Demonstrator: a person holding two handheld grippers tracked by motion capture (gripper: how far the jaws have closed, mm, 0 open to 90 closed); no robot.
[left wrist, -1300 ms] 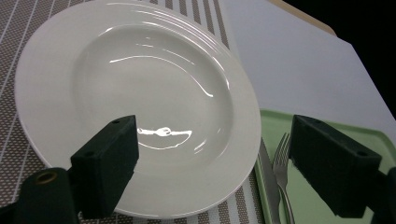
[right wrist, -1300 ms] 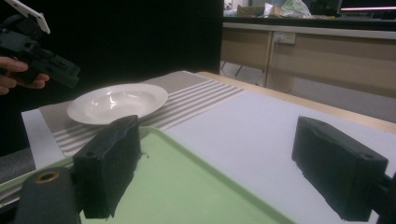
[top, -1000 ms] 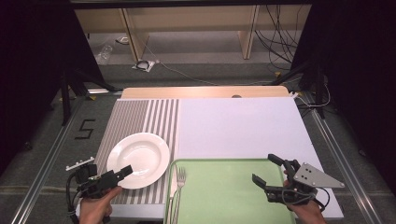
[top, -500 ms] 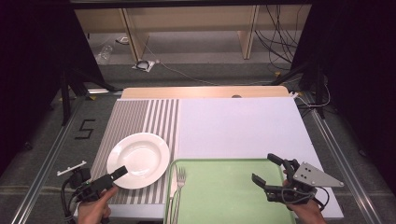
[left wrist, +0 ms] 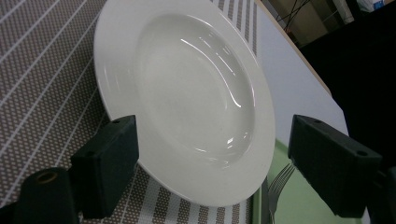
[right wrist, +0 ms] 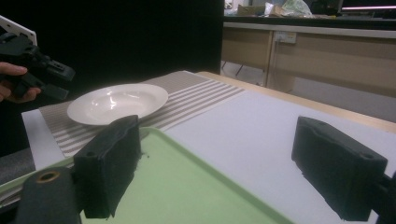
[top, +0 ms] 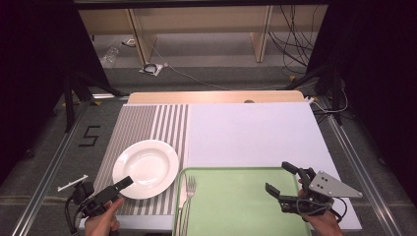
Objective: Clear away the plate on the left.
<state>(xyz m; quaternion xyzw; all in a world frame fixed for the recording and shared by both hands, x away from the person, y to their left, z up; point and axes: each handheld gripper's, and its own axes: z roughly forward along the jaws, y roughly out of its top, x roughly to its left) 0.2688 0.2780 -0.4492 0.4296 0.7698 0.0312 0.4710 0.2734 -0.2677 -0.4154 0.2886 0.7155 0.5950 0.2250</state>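
A person stands at a surface (top: 246,132) with a 2-jaw gripper in each hand. The work in hand looks like an approach to a white plate (top: 145,167), which rests flat on a striped placemat (top: 147,123) at the near left of the surface. The left gripper (top: 118,187) hovers at the plate's near rim, its fingers spread wide and holding nothing. In the left gripper view the plate (left wrist: 187,93) lies between and beyond the 2 black fingers (left wrist: 109,163), which straddle its near edge without clearly touching it.

The right gripper (top: 282,184) waits over the right part of a green tray (top: 236,206), its fingers also spread and empty. A fork (top: 187,201) lies on the tray's left side, just beside the plate's rim.

The next move probably calls for one finger to slip under the low rim and the other over it, then for the fingers to close firmly, since the glazed rim is smooth and may slip.

The plate sits close to the tray's raised left edge and the fork, so there is little room on that side. The far half of the surface, covered in plain white, is open. The placemat's near edge runs close to the surface's front edge.
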